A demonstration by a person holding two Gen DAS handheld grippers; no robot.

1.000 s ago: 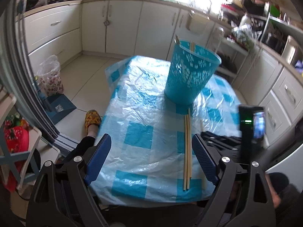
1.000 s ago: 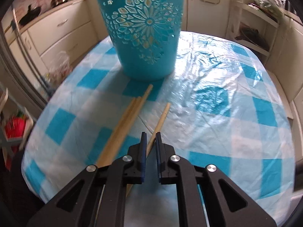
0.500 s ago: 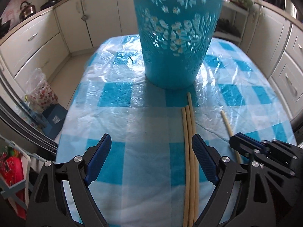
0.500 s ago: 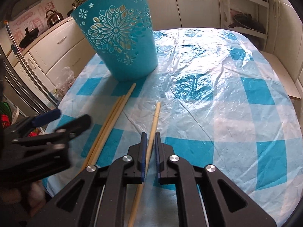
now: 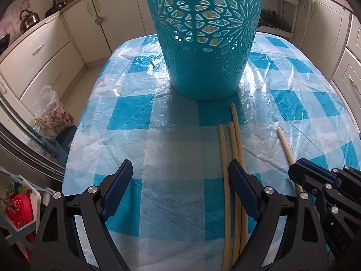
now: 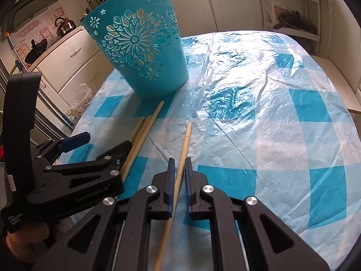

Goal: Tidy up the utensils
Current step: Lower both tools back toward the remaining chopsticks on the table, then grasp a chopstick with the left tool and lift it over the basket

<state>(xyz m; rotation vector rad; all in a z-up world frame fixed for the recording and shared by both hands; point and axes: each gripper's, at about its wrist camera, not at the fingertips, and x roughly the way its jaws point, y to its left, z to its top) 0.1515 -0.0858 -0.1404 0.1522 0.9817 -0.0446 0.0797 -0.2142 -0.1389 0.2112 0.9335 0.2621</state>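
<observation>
Tall turquoise plastic basket with cut-out flower pattern [image 5: 204, 45], upright at the far middle of the counter; pale sticks show through its cut-outs. Counter covered in a blue-and-white checked cloth under clear crinkled plastic film [image 5: 140, 135]. Three long pale wooden chopsticks [image 5: 235, 149] lie side by side on the cloth just in front of the basket, their far tips near its base, running back toward the left gripper. A fourth, single pale wooden chopstick [image 6: 185, 140] lies apart to their right. Left gripper [image 5: 180, 180]: fingers spread wide, holding nothing, low over the cloth; its right finger [image 5: 242, 185] overlaps the bundle of three, contact not discernible. Right gripper [image 6: 178, 176]: fingers drawn narrow either side of the single chopstick, which passes between the blue pads [image 6: 171, 176]; whether the pads press it cannot be told. Background: cream kitchen cabinets [image 5: 45, 52], metal kettle [image 6: 65, 26].
</observation>
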